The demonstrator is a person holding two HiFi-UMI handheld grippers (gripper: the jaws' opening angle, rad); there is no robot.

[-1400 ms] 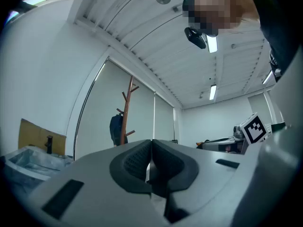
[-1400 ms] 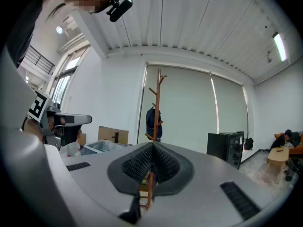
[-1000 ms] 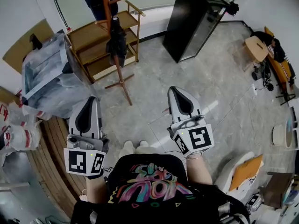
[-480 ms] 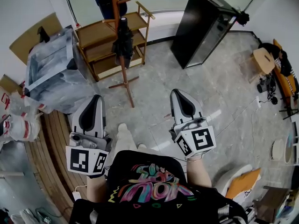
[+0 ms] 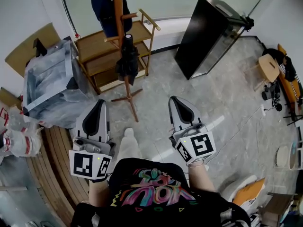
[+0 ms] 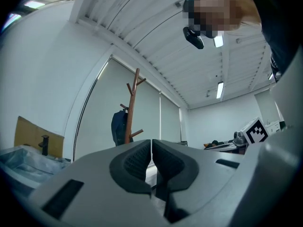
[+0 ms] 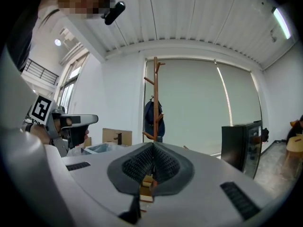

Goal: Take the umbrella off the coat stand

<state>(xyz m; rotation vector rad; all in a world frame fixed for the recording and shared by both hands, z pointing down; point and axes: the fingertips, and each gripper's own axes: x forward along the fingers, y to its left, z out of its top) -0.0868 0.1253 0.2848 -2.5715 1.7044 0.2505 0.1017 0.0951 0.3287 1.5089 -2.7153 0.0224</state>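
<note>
Far left of the head view there's a clear plastic-wrapped box (image 5: 49, 79) against the wall. Just below and right of it is the left gripper (image 5: 101, 104), pointing up the frame. Its own view shows the two dark ribbed pads pressed together with only a hairline slit and nothing in between. Upper middle of the head view stands the wooden coat stand (image 5: 118, 8), with a dark blue jacket (image 5: 102, 6) on its upper pegs. The black folded umbrella (image 5: 128, 60) hangs upright along the pole below the jacket, in front of a light wooden shelf rack (image 5: 94, 44). It sits up-frame from both claws and well apart from them. The stand's feet on the grey tiled floor (image 5: 156, 79) only show from the head view. The gripper views give the forked top of the stand and the ceiling instead, and I can't pick the umbrella out in either one. Right of centre is the right gripper (image 5: 174, 100), clamped fully together on nothing in its own view. That view also catches the left gripper at its left edge. Further right is a tall black cabinet (image 5: 203, 32), then a round wooden stool (image 5: 267, 67) near the right edge.
</note>
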